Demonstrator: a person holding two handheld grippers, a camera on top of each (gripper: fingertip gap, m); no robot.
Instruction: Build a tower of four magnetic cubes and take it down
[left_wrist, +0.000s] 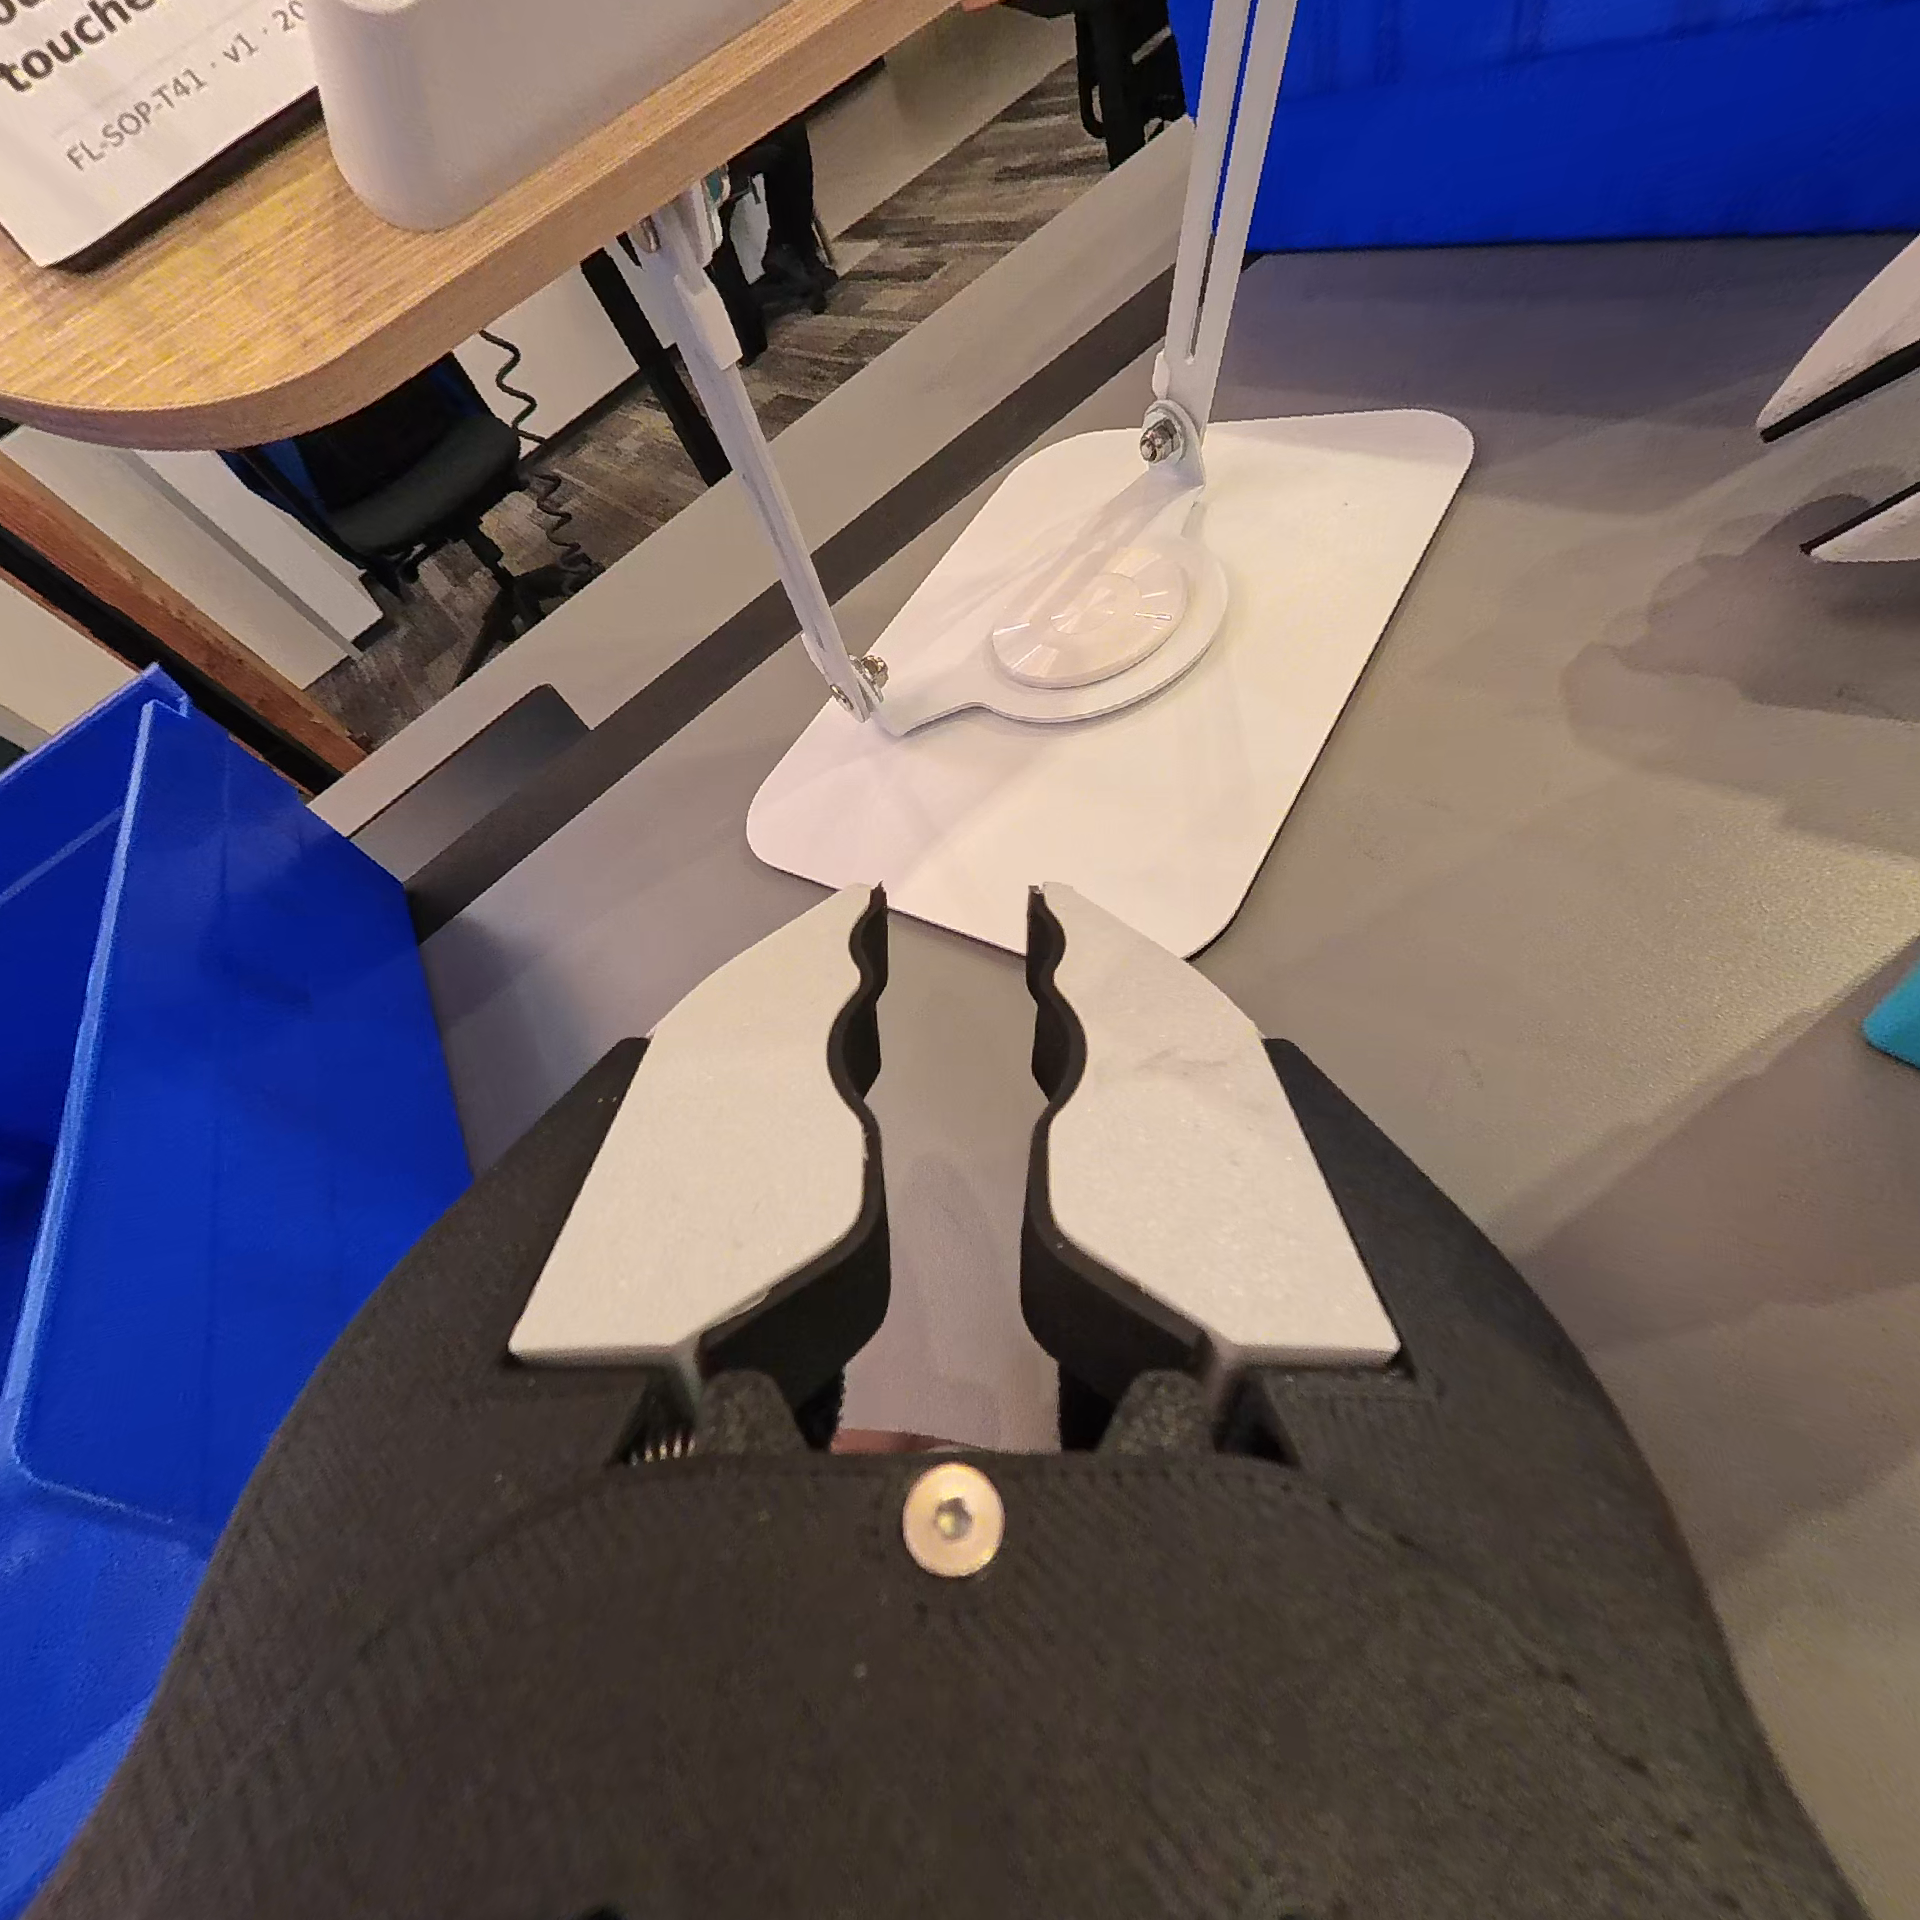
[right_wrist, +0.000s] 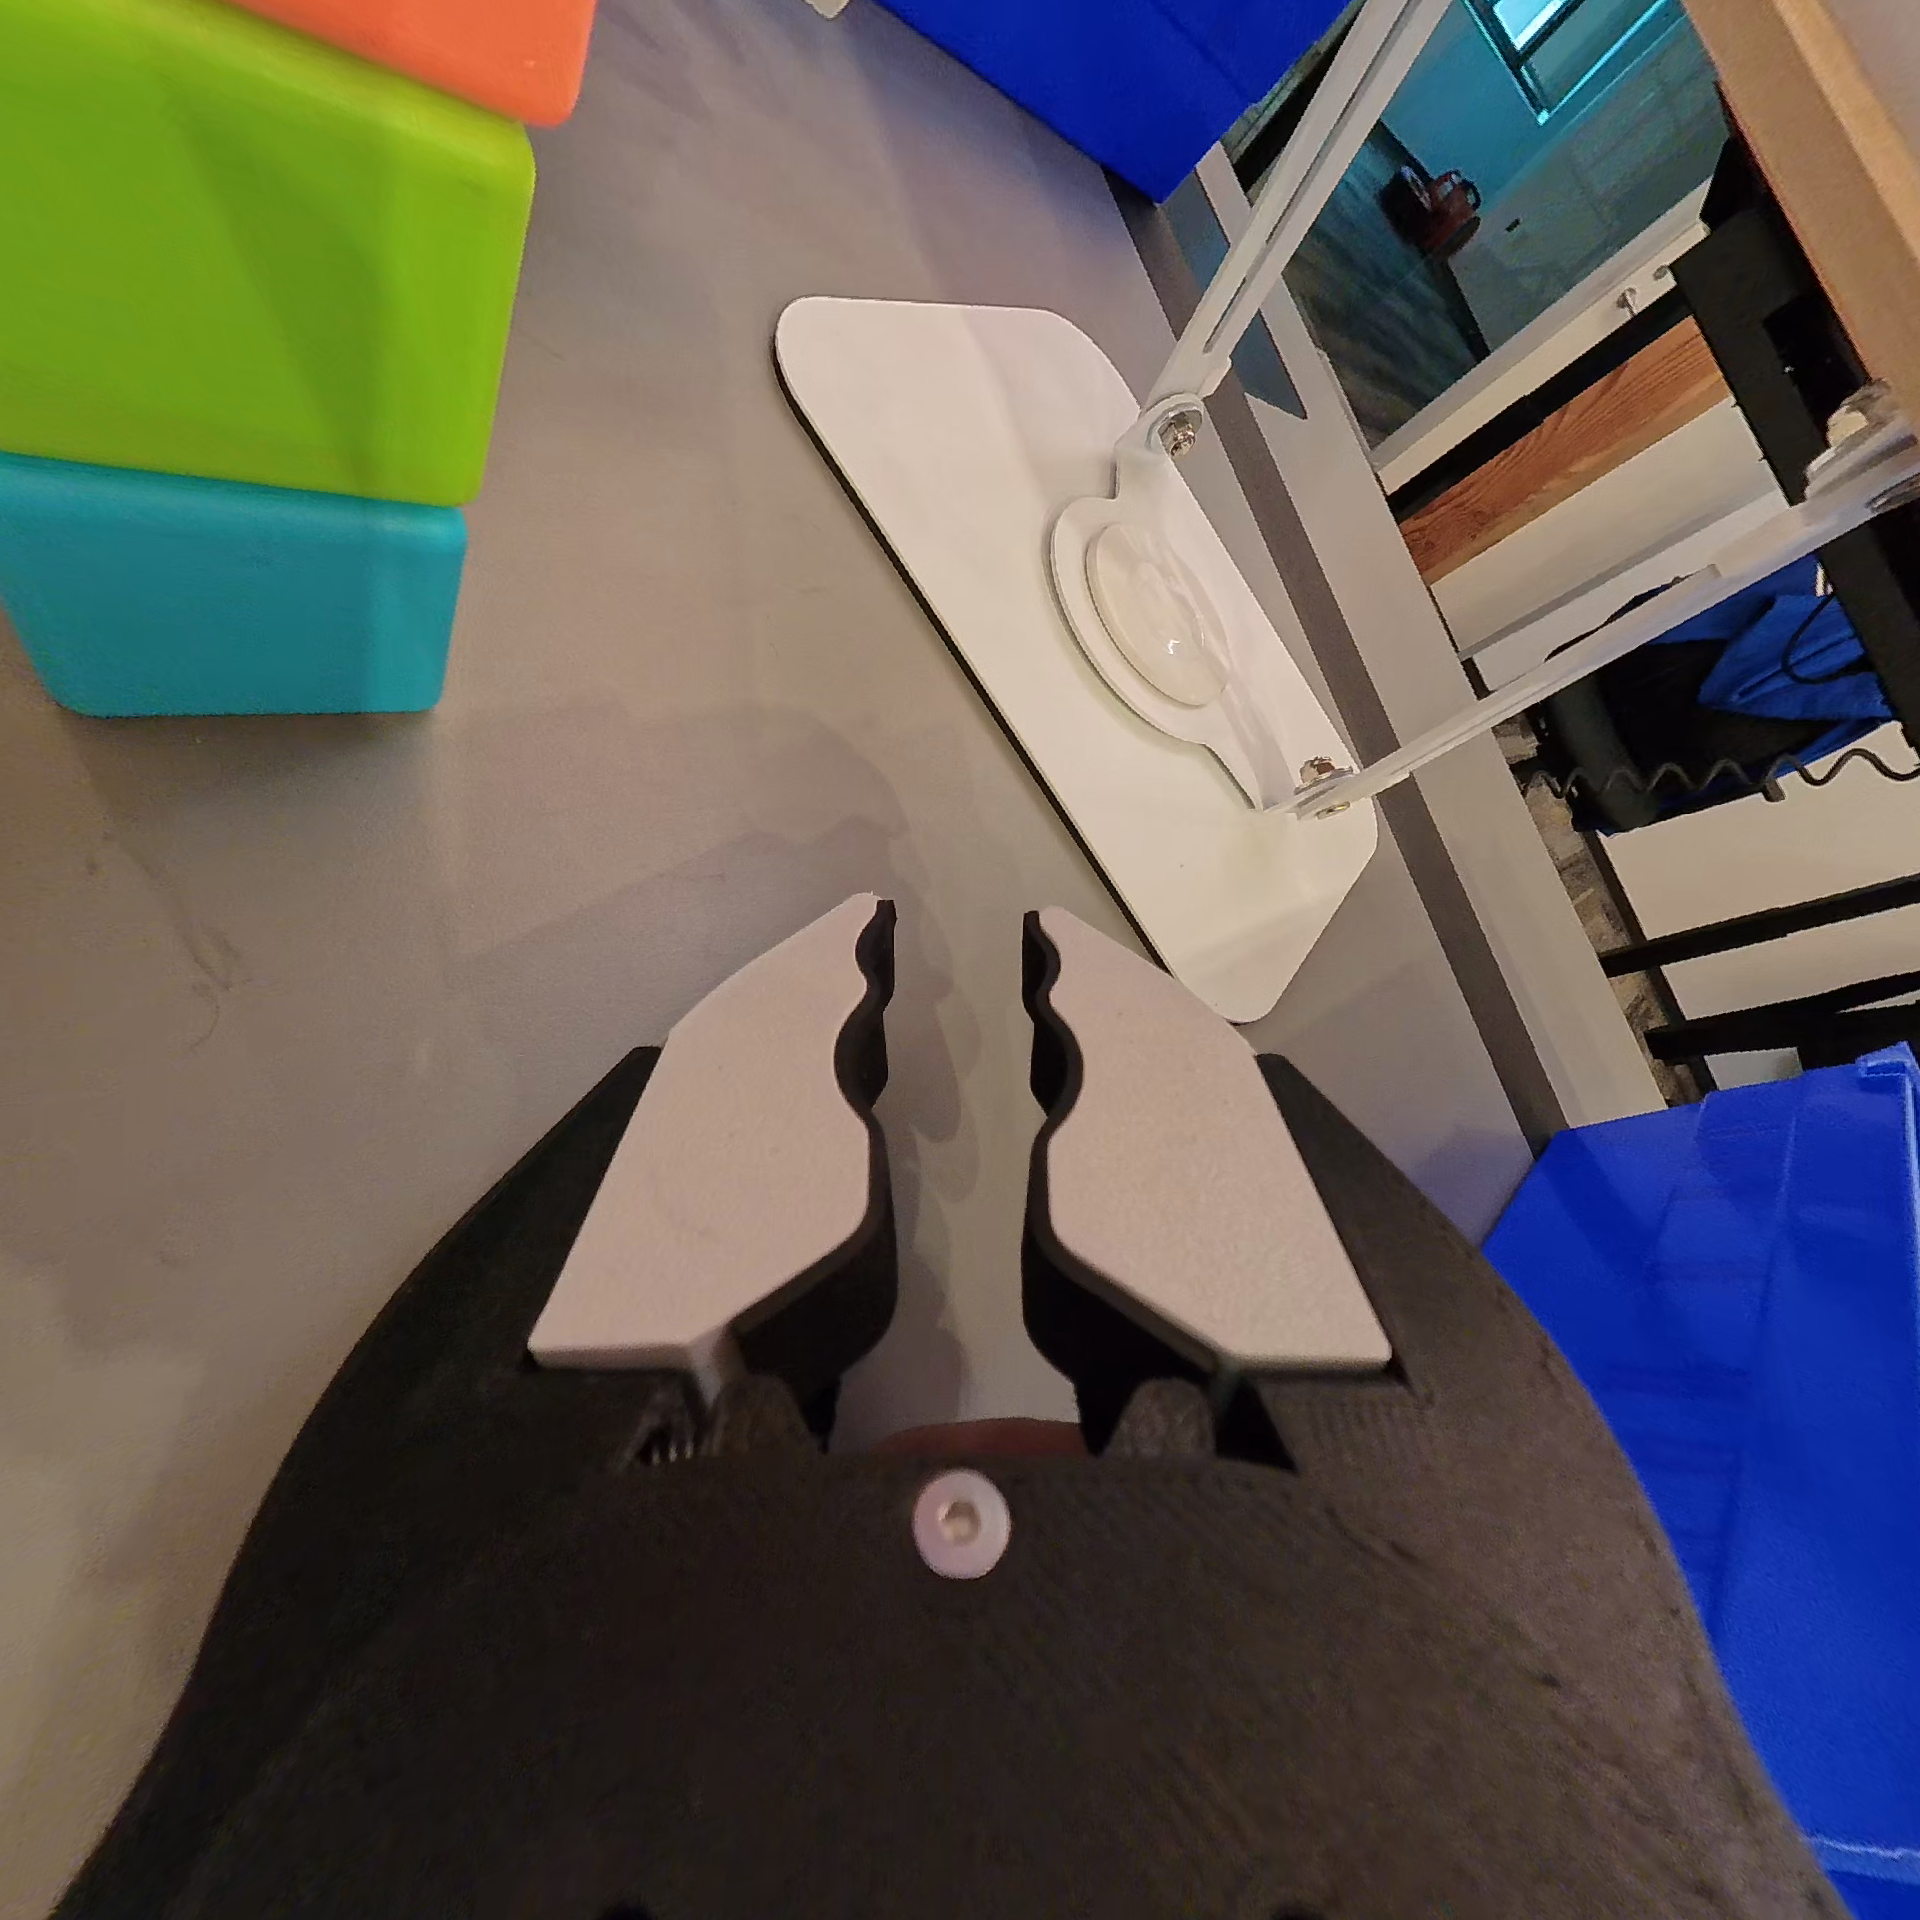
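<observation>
Left gripper (left_wrist: 956, 894): the jaws stand a narrow gap apart with nothing between them. The fingertips hang over the grey tabletop (left_wrist: 1558, 987), just short of the near edge of a white stand base plate (left_wrist: 1299, 665). A blue bin (left_wrist: 208, 1039) sits close on its left.

Right gripper (right_wrist: 958, 909): the jaws are likewise parted by a narrow gap and hold nothing. The fingertips are over bare tabletop (right_wrist: 623, 831), near the corner of the same white base plate (right_wrist: 935, 436), with a blue bin (right_wrist: 1745, 1403) at the right.

Cubes: in the right wrist view, a teal cube (right_wrist: 229, 603), a green cube (right_wrist: 260, 281) and an orange cube (right_wrist: 468, 52) are stacked in contact, teal lowest on the table, standing apart from the right gripper, up and to its left. A fourth cube cannot be seen; the stack runs out of view.
</observation>
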